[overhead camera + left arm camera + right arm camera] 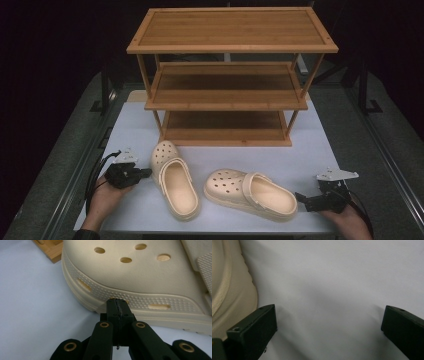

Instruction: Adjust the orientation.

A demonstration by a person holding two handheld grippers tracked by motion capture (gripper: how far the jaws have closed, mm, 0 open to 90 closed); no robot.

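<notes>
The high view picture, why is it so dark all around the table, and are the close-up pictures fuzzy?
In the high view, light falls on the white table and wooden rack; the room behind stays black. In the left gripper view, the shoe looks fairly sharp. In the right gripper view, the right claw looks soft and casts grey shadows.

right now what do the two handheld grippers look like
Both the left gripper and the right gripper are black, with two blocky jaws on brass-riveted linkage bars. Each carries a grey three-cornered plate on top and trails black cables. A dark sleeve cuff shows at the left wrist.
</notes>
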